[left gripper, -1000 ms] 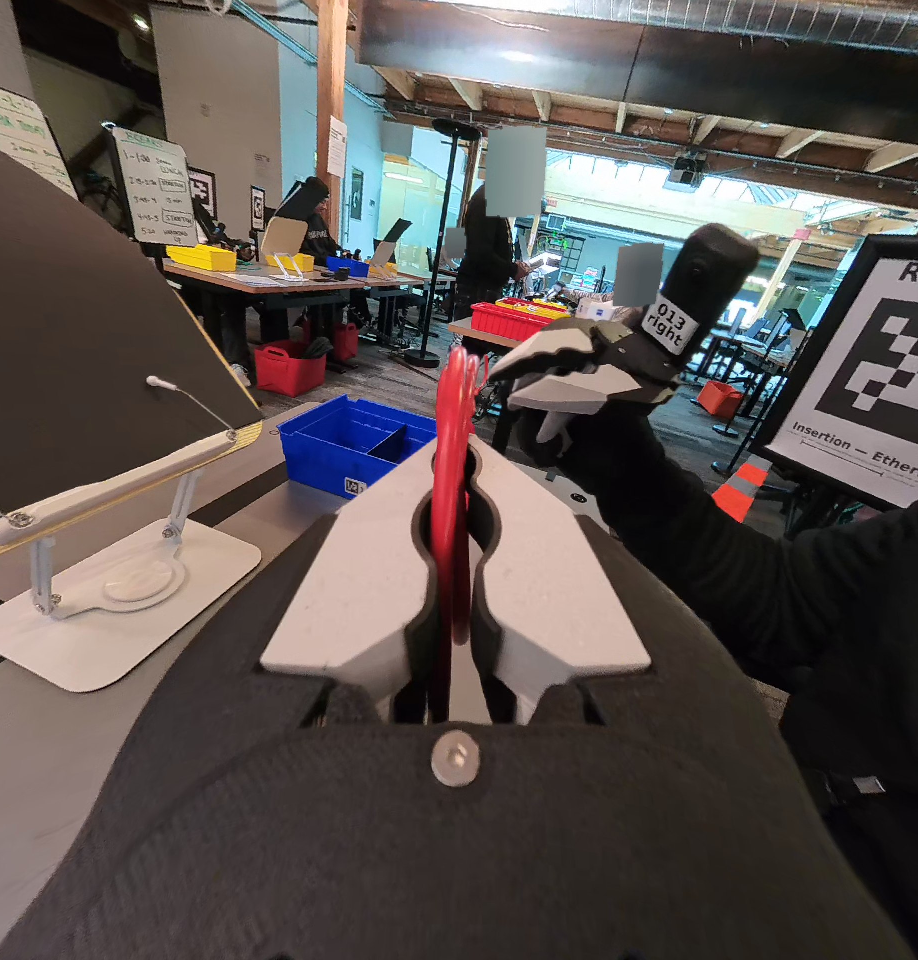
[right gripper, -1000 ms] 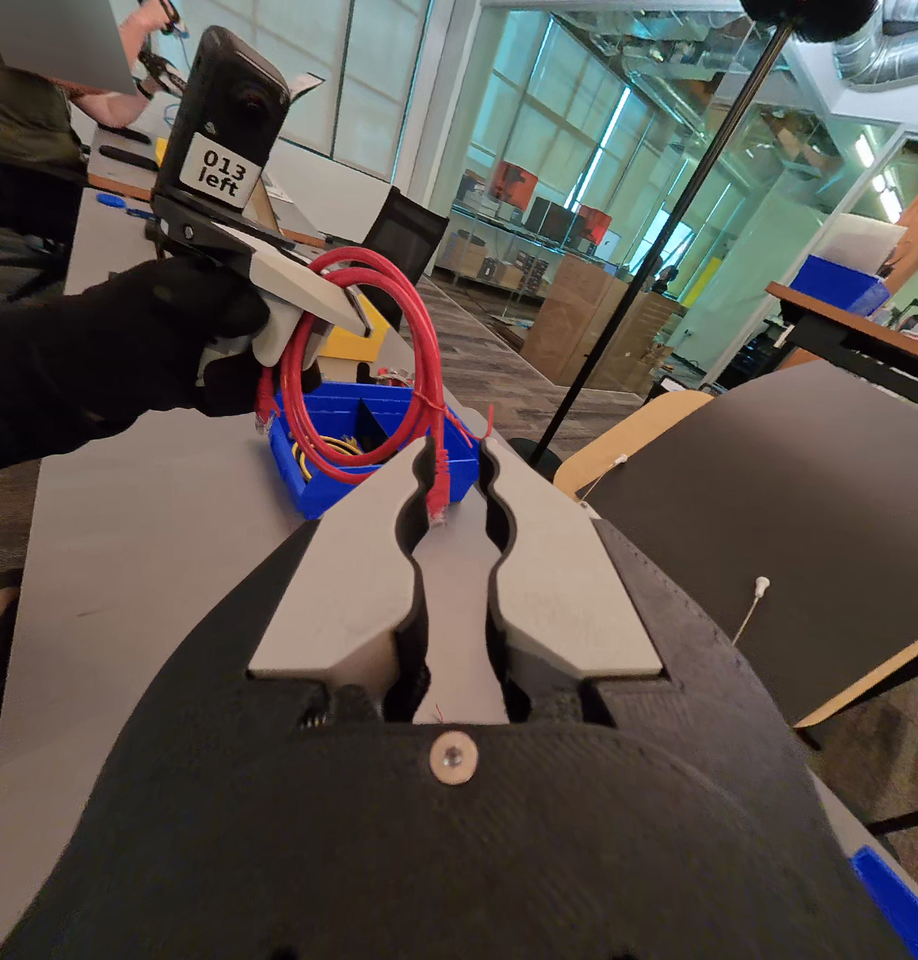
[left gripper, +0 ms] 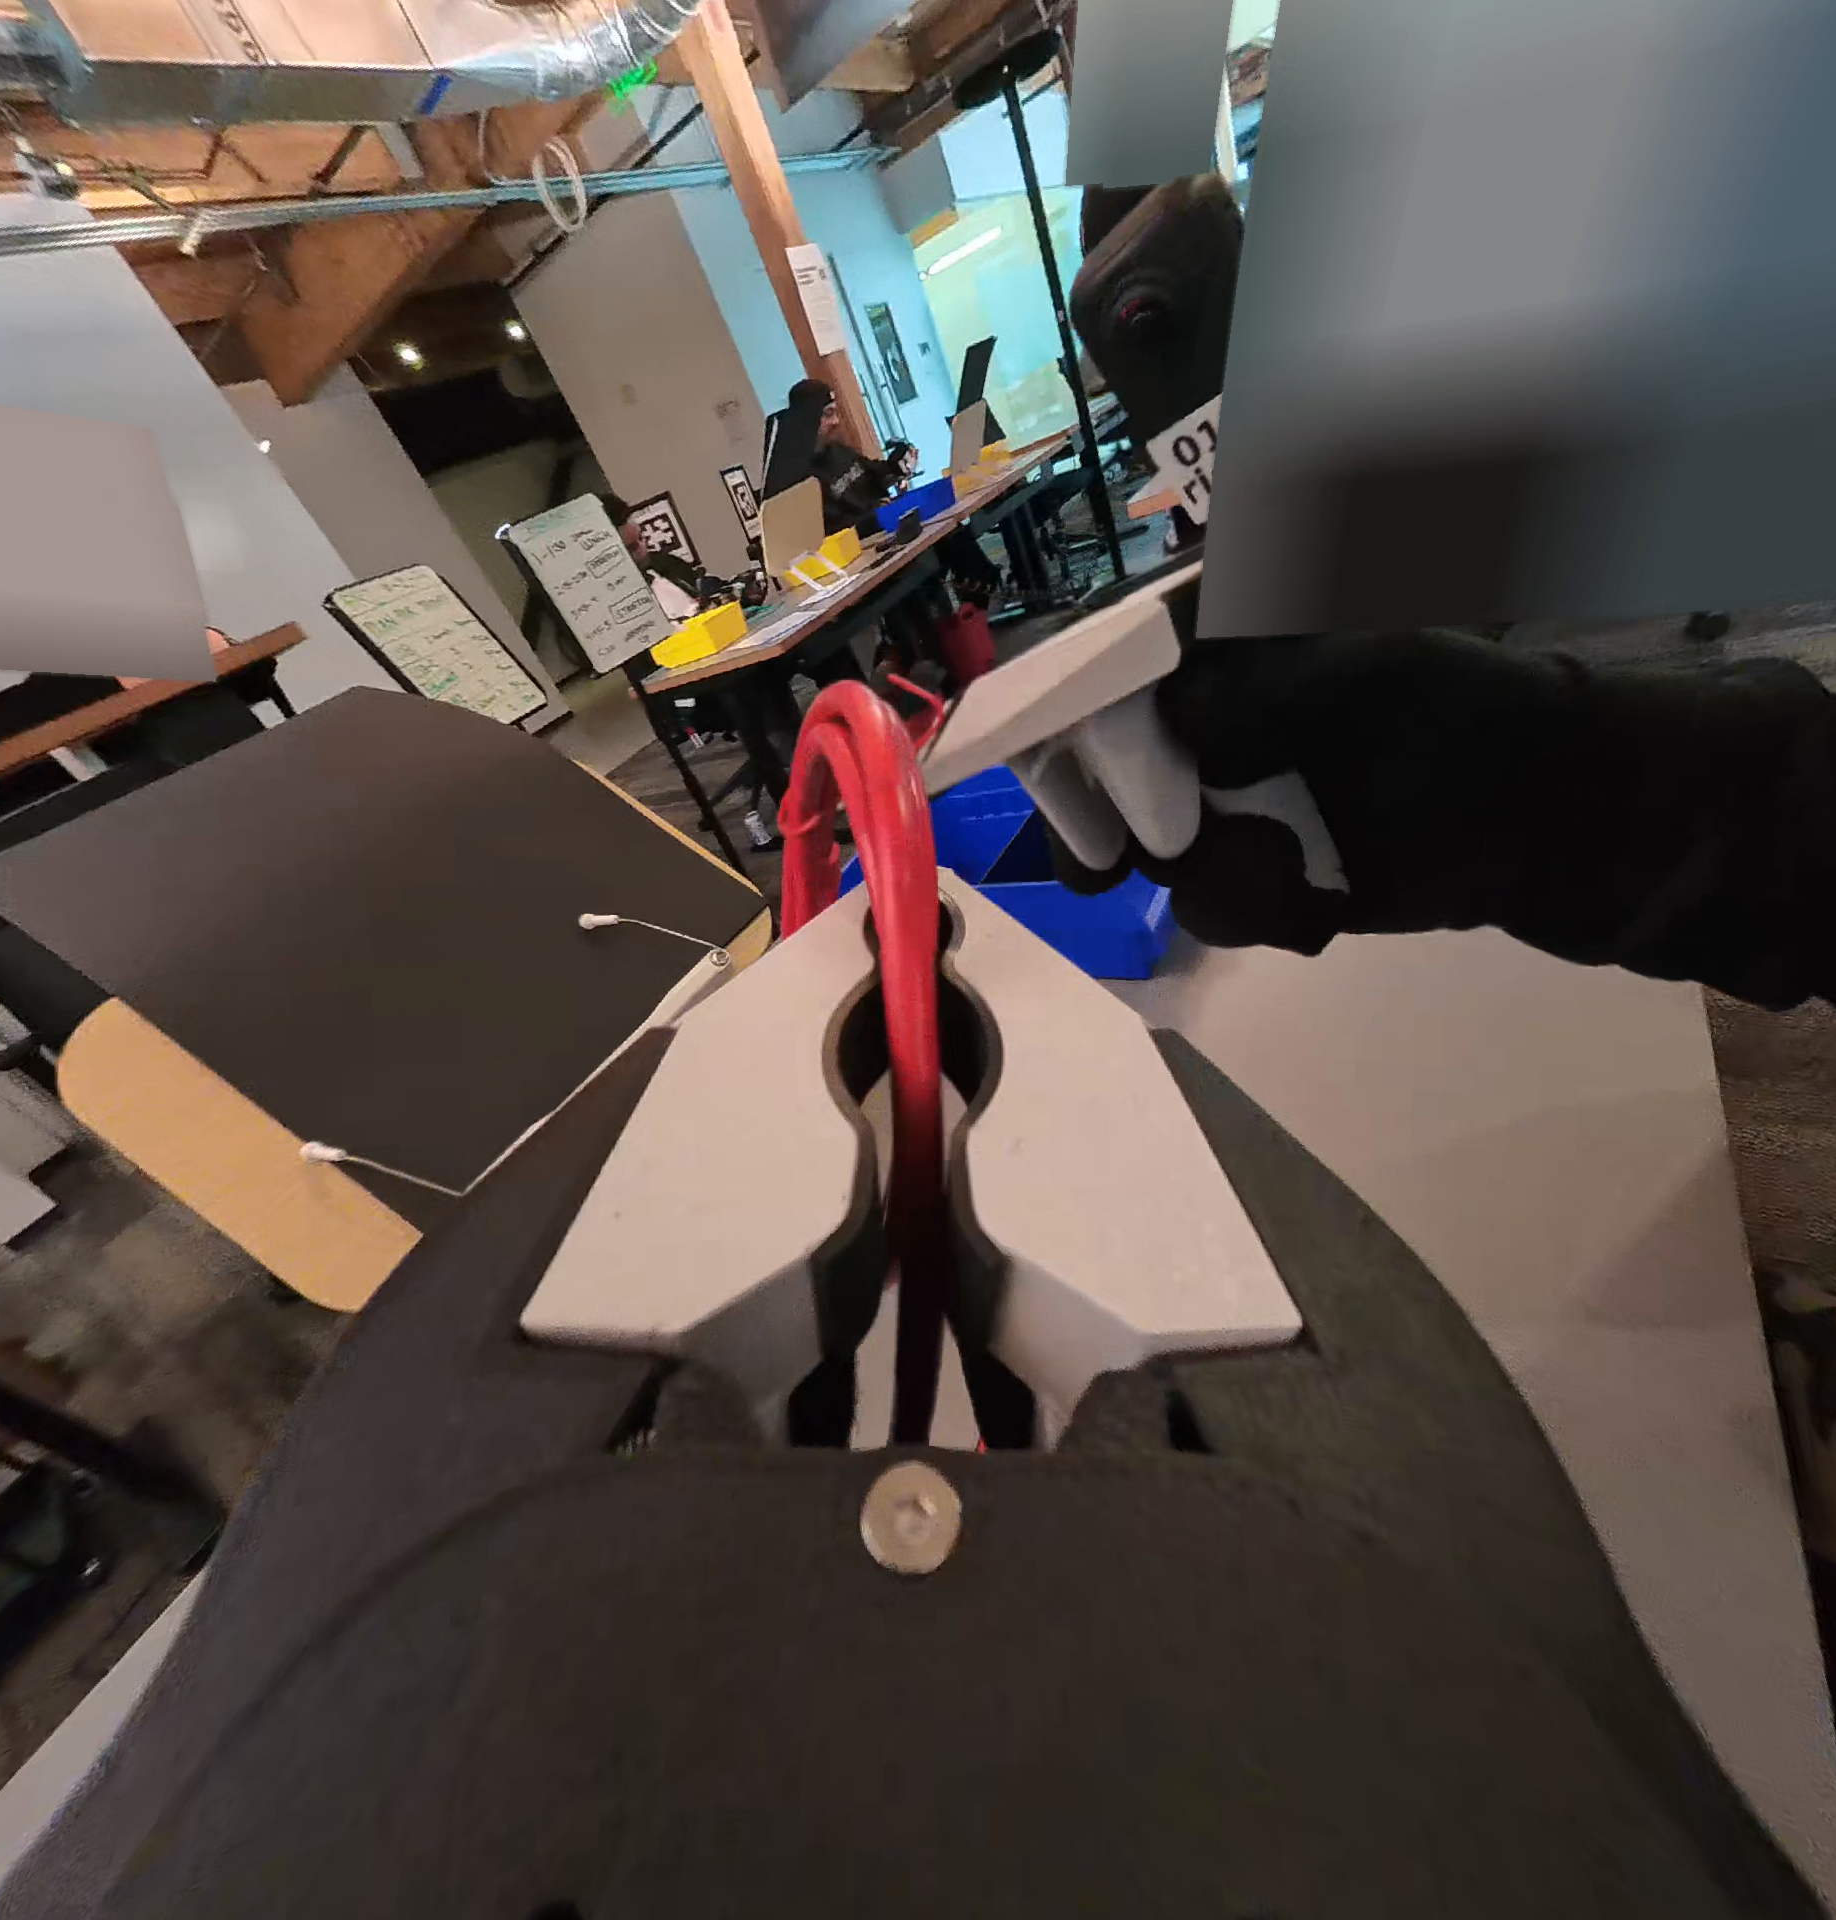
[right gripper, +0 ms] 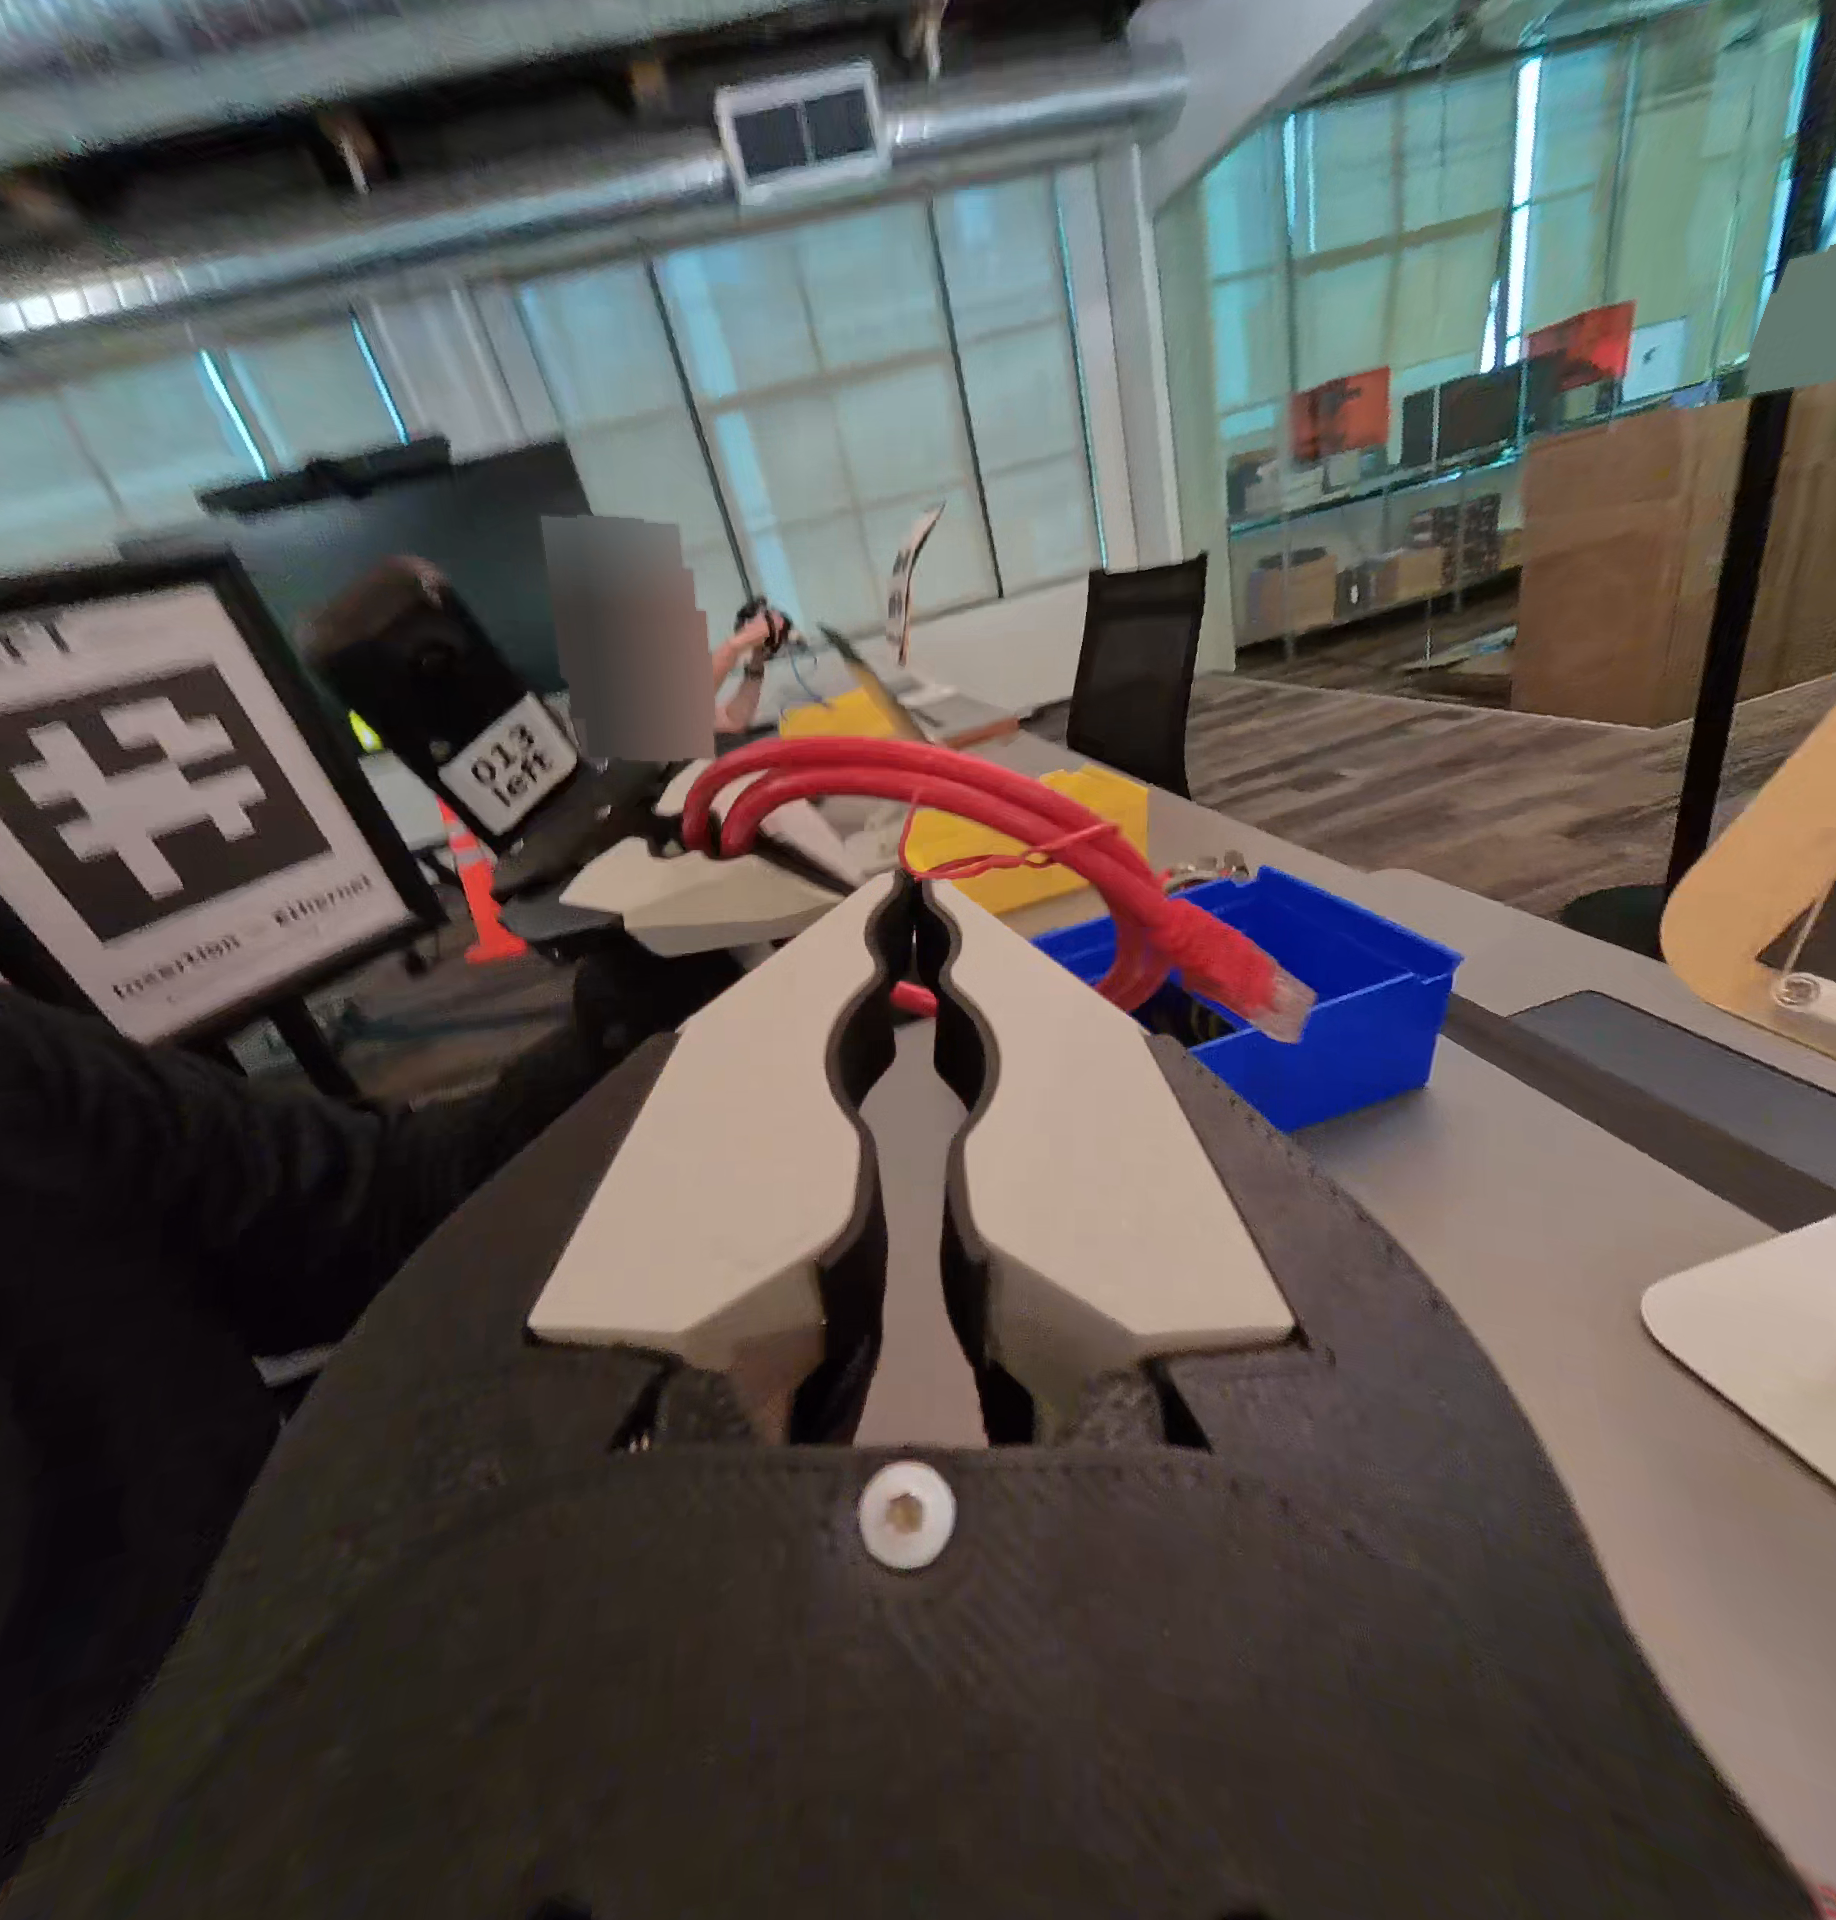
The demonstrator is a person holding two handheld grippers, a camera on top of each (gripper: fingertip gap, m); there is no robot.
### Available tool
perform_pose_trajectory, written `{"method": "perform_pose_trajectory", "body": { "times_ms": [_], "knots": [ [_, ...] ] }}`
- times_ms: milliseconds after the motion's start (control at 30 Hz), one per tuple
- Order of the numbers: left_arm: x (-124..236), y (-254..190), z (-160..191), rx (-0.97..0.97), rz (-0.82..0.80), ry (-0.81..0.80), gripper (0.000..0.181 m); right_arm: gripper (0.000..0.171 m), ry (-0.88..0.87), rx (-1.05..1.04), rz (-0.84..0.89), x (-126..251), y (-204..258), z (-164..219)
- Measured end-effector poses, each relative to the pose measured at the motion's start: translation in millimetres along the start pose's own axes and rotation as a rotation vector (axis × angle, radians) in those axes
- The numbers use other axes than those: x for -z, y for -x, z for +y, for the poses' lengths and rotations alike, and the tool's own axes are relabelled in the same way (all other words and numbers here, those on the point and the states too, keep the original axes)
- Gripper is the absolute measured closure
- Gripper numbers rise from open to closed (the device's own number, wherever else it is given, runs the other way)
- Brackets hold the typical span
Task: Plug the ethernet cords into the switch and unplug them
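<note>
Left gripper [left gripper: 906, 914]: clamped on a coiled red cord [left gripper: 872, 769], strands running down between the fingers and looping up past the tips. Holds the coil in the air above the grey table [left gripper: 1413, 1143], in front of a blue bin [left gripper: 1080, 925].

Right gripper [right gripper: 914, 894]: tips pressed together, right at a thin red tie [right gripper: 1007, 857] that wraps the coil. Cannot tell whether the tie is actually nipped between the tips. A bit of red cord shows through the gap lower down between the fingers.

From the right wrist view: coil arches out of the left gripper [right gripper: 706, 862] and over to the right, ending in a clear plug [right gripper: 1241, 971] with a red boot, hanging free over the blue bin [right gripper: 1340, 1049]. Yellow bin [right gripper: 1101, 800] behind the coil.

From the left wrist view: right gripper [left gripper: 955, 748] close beside the top of the loop, held by a black-gloved hand [left gripper: 1413, 790].

No switch in view.
</note>
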State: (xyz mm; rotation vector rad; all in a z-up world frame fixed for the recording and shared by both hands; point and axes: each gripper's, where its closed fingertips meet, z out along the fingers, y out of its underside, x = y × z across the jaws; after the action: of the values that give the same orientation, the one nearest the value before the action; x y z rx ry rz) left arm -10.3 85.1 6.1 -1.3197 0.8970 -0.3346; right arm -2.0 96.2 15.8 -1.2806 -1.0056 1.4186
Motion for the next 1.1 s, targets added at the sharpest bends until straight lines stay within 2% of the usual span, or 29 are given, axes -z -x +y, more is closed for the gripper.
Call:
{"method": "perform_pose_trajectory", "body": {
  "times_ms": [133, 267, 367, 433, 567, 600, 700, 967, 1100],
  "knots": [
    [0, 8, 6, 0.011, -0.045, 0.014, 0.181, 0.171, 0.026, 0.128, -0.042, -11, 32, -1],
    [-6, 7, 15, 0.084, -0.041, 0.023, 0.181, 0.171, 0.196, 0.325, -0.051, -39, 62, 34],
    [1, 21, 14, 0.240, -0.005, -0.047, 0.181, 0.171, 0.297, 0.401, -0.021, -42, 55, 53],
    [6, 26, 12, 0.211, -0.017, -0.036, 0.181, 0.171, 0.240, 0.405, -0.001, -35, 47, 42],
    [11, 29, 6, 0.180, -0.036, -0.042, 0.181, 0.171, 0.147, 0.564, 0.188, -14, 28, 3],
    [10, 28, 6, 0.176, -0.034, -0.041, 0.181, 0.151, 0.154, 0.656, 0.267, -8, 20, -2],
    [8, 24, 5, 0.190, -0.013, -0.045, 0.181, 0.136, 0.253, 0.902, 0.427, -4, 4, 0],
    [6, 15, 2, 0.153, 0.007, -0.006, 0.181, 0.150, 0.449, 1.390, 0.546, 6, -6, 10],
    [4, 11, 1, 0.126, 0.009, 0.010, 0.181, 0.164, 0.484, 1.489, 0.619, 7, -8, 8]
  ]
}}
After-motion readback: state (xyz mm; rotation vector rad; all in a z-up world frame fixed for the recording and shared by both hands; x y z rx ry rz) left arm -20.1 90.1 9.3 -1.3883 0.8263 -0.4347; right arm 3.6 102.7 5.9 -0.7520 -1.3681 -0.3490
